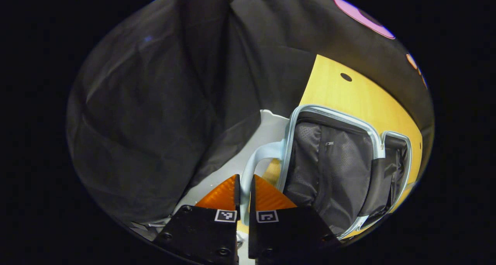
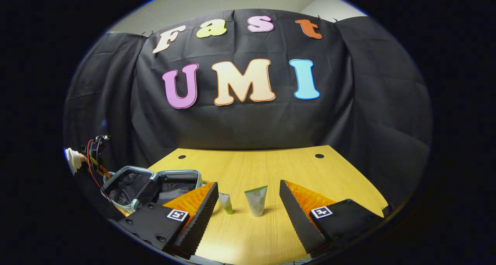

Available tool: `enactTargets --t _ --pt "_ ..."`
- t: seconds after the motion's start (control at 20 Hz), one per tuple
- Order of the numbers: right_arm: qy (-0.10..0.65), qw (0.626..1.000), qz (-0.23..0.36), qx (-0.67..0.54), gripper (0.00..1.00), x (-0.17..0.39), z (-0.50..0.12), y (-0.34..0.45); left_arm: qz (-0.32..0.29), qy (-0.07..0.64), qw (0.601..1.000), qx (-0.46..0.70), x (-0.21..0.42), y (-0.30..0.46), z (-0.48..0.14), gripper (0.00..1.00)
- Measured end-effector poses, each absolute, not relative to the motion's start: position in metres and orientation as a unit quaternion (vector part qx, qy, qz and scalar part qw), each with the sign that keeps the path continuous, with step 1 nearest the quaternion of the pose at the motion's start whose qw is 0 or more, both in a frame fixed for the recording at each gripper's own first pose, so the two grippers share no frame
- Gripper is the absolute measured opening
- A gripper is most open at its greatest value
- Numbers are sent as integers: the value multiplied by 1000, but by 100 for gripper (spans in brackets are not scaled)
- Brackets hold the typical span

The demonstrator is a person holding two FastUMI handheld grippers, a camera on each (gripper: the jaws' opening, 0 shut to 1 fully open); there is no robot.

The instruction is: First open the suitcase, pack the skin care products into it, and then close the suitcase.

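Beside open suitcase [image 2: 155, 187], two tubes [image 2: 256, 200] upright on table [image 2: 248, 164].

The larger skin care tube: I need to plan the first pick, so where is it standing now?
In the right gripper view, the larger tube stands upright on the wooden table, ahead of the open right hand-held gripper, just right of the smaller tube.

Light wooden table [image 2: 271, 168], two round dark holes near its far edge. On it: open suitcase [image 2: 155, 185] at the left end, dark lining showing; two small upright skincare tubes, smaller tube [image 2: 226, 203] left of larger tube [image 2: 257, 200], near centre-front.
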State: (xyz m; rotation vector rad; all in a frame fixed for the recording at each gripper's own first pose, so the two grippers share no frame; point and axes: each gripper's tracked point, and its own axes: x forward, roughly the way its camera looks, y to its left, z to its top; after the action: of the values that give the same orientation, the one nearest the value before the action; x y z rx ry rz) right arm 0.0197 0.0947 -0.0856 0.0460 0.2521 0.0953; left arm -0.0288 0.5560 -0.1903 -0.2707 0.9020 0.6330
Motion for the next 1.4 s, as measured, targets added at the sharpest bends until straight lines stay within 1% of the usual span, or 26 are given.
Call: enactTargets --t 0.1,0.15,0.2,0.3,0.45,0.5,0.6,0.65,0.7,0.9,1.05,1.15,1.2,1.25,1.4 --pt "127 991 49 18 99 23 -85 91 319 439 831 -123 -33 564 -198 10" --pt "130 990 50 17 99 25 -87 89 325 436 830 -124 -30 563 -197 13" --pt "132 990 50 16 99 25 -90 87 333 431 830 -122 -27 561 -195 13" --pt "137 989 51 15 99 28 -95 82 335 421 836 -106 -25 555 -183 22" --pt "140 988 58 16 99 33 -102 76 324 397 857 -58 -27 526 -143 92" --pt "142 988 62 19 98 34 -105 75 317 385 866 -41 -26 508 -131 97" --pt "150 985 75 28 99 37 -111 74 301 357 884 -19 -17 466 -109 98" --pt "152 984 83 30 96 38 -112 73 288 344 894 -19 -13 443 -101 97" --pt "152 984 90 28 99 38 -113 71 271 334 902 -23 -8 414 -95 98" --pt "162 980 118 20 99 40 -122 62 212 294 931 -28 6 293 -81 97" --pt "178 974 140 24 99 42 -134 58 178 279 943 -7 5 215 -101 97" --pt "186 970 155 19 99 44 -140 55 143 276 951 -6 6 166 -114 97" --pt "189 968 163 15 99 45 -144 54 129 273 953 -5 13 145 -119 92" --pt "193 966 172 12 99 47 -146 53 119 271 955 -6 16 129 -122 97" --pt "204 958 199 13 99 52 -157 51 81 258 962 -32 28 70 -132 97"
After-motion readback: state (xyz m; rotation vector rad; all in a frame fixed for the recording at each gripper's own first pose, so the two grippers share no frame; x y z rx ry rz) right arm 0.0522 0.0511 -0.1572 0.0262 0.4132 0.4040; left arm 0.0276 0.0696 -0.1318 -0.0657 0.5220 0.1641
